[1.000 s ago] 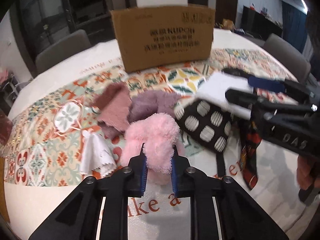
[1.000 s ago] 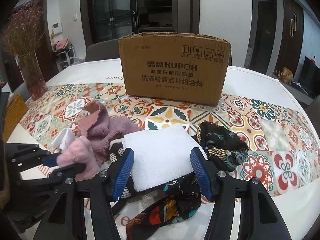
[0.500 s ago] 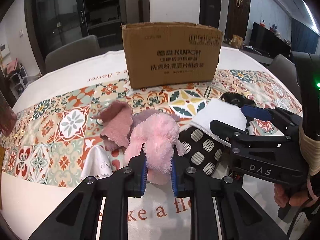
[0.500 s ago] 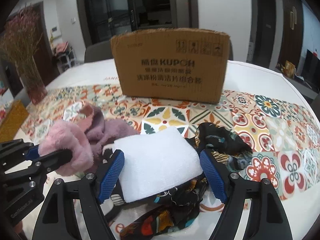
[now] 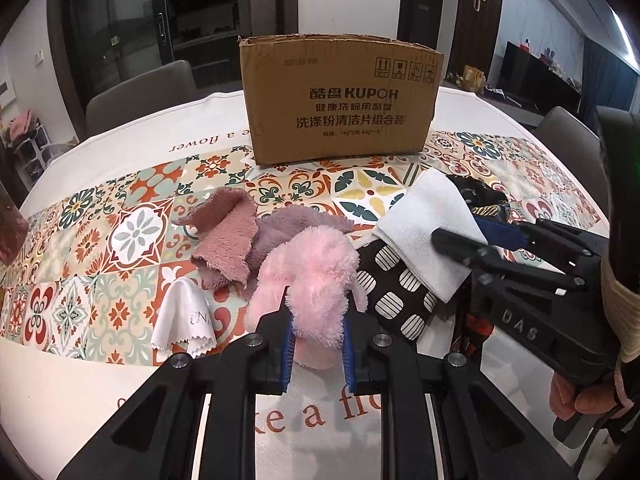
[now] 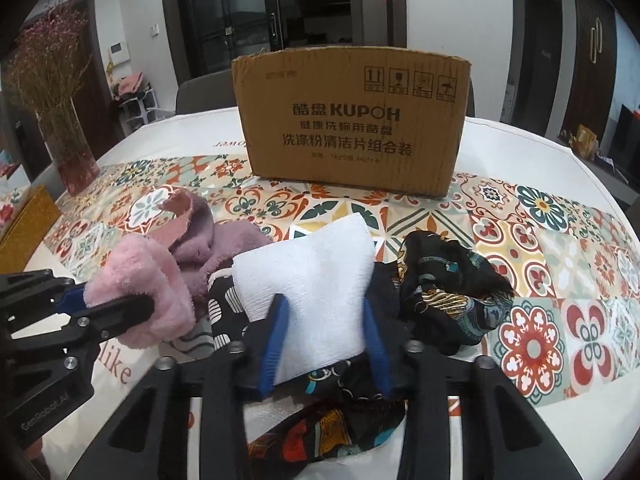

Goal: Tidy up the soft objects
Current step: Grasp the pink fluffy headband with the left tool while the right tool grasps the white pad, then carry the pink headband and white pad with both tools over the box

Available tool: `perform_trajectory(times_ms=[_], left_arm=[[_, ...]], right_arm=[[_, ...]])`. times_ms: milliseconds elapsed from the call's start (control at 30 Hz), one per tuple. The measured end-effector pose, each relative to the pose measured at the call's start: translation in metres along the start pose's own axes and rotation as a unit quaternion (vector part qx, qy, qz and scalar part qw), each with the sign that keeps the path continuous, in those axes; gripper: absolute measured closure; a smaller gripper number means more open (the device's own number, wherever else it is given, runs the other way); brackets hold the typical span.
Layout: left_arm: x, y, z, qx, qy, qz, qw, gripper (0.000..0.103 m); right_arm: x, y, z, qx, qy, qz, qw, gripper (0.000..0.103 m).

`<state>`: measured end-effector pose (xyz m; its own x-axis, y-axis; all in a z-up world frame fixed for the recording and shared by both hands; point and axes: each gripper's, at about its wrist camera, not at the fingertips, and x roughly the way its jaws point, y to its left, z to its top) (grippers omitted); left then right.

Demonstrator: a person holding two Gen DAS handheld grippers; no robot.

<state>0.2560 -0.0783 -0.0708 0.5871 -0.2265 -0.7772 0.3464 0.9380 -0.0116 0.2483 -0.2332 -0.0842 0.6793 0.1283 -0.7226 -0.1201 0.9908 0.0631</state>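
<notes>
My left gripper [image 5: 316, 334] is shut on a fluffy pink cloth [image 5: 310, 276], which also shows in the right wrist view [image 6: 140, 280]. My right gripper [image 6: 324, 340] is shut on a folded white towel [image 6: 312, 276], seen from the left wrist view [image 5: 428, 232] too. Behind stands an open brown cardboard box [image 5: 340, 96], also in the right wrist view [image 6: 352, 120]. On the table lie a dusty-rose cloth [image 5: 224, 236], a mauve cloth [image 5: 296, 220], a small white wipe [image 5: 184, 320], a black spotted cloth [image 5: 396, 292] and a dark patterned scarf [image 6: 444, 284].
The round table carries a tiled-pattern runner [image 5: 120, 240]. A vase of dried flowers [image 6: 68, 128] and a yellow box [image 6: 24, 220] stand at the left edge. Chairs [image 5: 140, 92] ring the far side.
My right gripper has closed from wide open onto the white towel. My left gripper, still holding the pink cloth, has risen and tilted up a little.
</notes>
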Motion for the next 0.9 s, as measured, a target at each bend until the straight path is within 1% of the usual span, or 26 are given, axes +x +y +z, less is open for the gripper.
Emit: perform_trajectory(times_ms=[33, 133, 233, 467, 533, 700, 900], left_arm=[[-0.001, 0.000, 0.000, -0.002, 0.000, -0.002, 1.0000, 0.083], [-0.002, -0.001, -0.001, -0.006, 0.001, -0.006, 1.0000, 0.083], [-0.006, -0.001, -0.001, -0.009, -0.003, -0.009, 0.9999, 0.083], [-0.019, 0.002, -0.003, -0.018, -0.017, -0.010, 0.9996, 0.083], [-0.023, 0.002, -0.003, -0.023, -0.021, -0.012, 0.9994, 0.083], [-0.034, 0.003, 0.002, -0.028, -0.039, -0.013, 0.9987, 0.083], [-0.043, 0.002, 0.013, -0.030, -0.060, -0.015, 0.9976, 0.083]], right_arm=[[-0.002, 0.000, 0.000, 0.000, -0.003, -0.002, 1.000, 0.078], [-0.007, 0.001, 0.001, -0.004, -0.007, -0.006, 1.000, 0.085], [-0.016, 0.002, 0.002, -0.009, -0.016, -0.009, 1.000, 0.086], [-0.041, 0.018, 0.007, -0.049, -0.049, -0.028, 0.997, 0.086], [-0.046, 0.022, 0.008, -0.055, -0.051, -0.026, 0.997, 0.090], [-0.055, 0.022, 0.012, -0.042, -0.059, -0.020, 0.997, 0.094], [-0.062, 0.019, 0.018, -0.026, -0.066, -0.010, 0.997, 0.095]])
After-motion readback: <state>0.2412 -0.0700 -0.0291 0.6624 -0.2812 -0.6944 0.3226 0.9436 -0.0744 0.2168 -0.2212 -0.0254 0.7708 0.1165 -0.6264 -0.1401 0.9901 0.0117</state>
